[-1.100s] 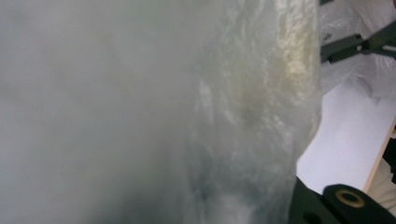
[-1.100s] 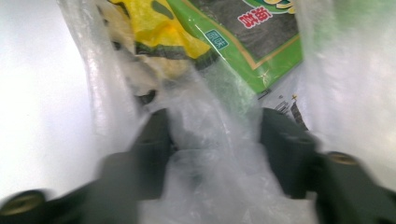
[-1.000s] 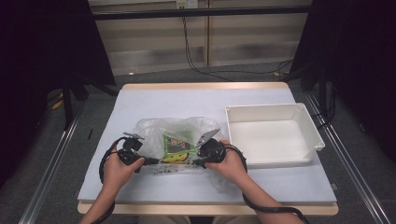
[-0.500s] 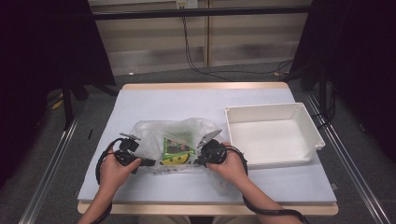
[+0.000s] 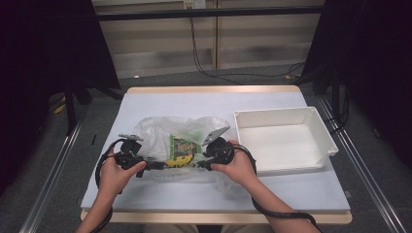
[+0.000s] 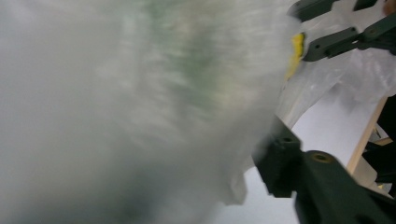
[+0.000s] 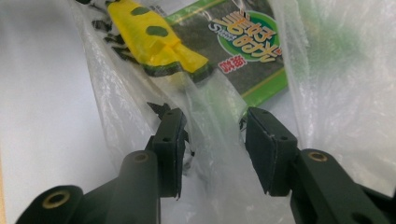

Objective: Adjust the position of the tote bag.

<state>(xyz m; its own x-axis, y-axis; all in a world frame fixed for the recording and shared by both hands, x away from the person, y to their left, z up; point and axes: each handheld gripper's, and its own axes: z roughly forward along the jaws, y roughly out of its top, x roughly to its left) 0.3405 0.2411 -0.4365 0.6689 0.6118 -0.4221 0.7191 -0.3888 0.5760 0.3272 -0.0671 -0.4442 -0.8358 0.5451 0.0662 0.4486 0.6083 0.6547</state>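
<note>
A clear plastic bag (image 5: 160,133) lies on the white table and holds a green seaweed packet (image 5: 184,145) and a yellow spotted packet (image 5: 176,161). My left gripper (image 5: 154,165) is at the bag's near left edge. In the left gripper view blurred film (image 6: 140,107) covers one side and one finger (image 6: 282,161) stands clear at the right. My right gripper (image 7: 217,140) is at the bag's near right edge, with loose film between its parted pads and the yellow packet (image 7: 154,44) just ahead. Both sets of jaws have just been opening.
An empty white tray (image 5: 318,128) stands on the right side of the table, close to my right hand. The other gripper's fingers (image 6: 345,37) show far off in the left gripper view. The table's wooden front edge (image 5: 214,217) runs below my forearms.
Both hands have stayed at the bag's near edge. The bag and the packets inside lie as before.
</note>
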